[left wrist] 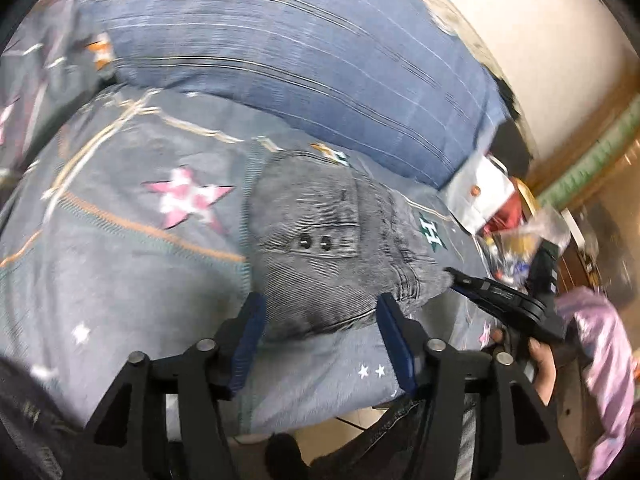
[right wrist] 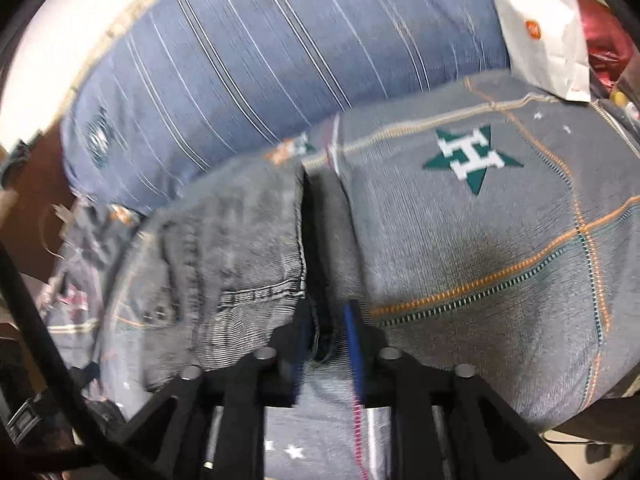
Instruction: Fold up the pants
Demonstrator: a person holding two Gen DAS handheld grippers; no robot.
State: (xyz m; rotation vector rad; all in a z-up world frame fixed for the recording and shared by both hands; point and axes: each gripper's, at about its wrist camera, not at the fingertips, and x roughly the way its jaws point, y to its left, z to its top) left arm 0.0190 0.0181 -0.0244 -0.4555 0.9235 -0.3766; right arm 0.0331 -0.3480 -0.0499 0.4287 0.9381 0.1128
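Observation:
The grey denim pants [left wrist: 320,248] lie bunched on a grey bedspread with stars [left wrist: 120,280]; a pocket flap with two dark buttons faces up. My left gripper [left wrist: 320,332] is open, its blue pads on either side of the near edge of the pants. My right gripper [left wrist: 460,280] comes in from the right and pinches the right corner of the pants. In the right wrist view the right gripper [right wrist: 330,320] is nearly shut on a hem edge of the pants [right wrist: 224,248], which spread out to its left.
A blue striped pillow [left wrist: 300,68] lies behind the pants, also in the right wrist view [right wrist: 280,52]. A white paper bag [left wrist: 484,192] and red clutter [left wrist: 508,216] sit at the right. A pink shiny garment [left wrist: 600,352] hangs at the bed's edge.

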